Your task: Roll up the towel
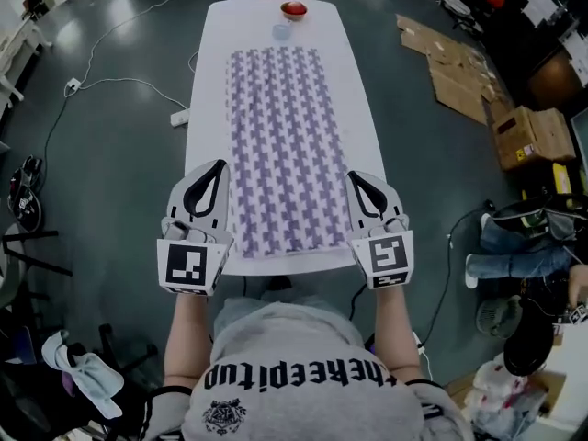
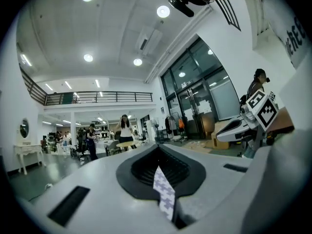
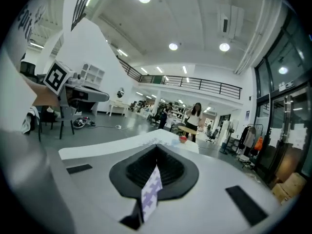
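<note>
purple-and-white patterned cloth towel (image 1: 287, 136) flat on long white table (image 1: 207, 90) | near corners pinched by left gripper (image 1: 219, 167), right gripper (image 1: 351, 177) | jaws pressed together on fabric

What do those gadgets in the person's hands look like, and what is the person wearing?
Both the left gripper and the right gripper are white plastic, tapering to a point, with a black teardrop-shaped rim around the jaws. Behind each sits a cube with black-and-white square markers. The person wears a grey top with black lettering; the forearms are bare.
</note>
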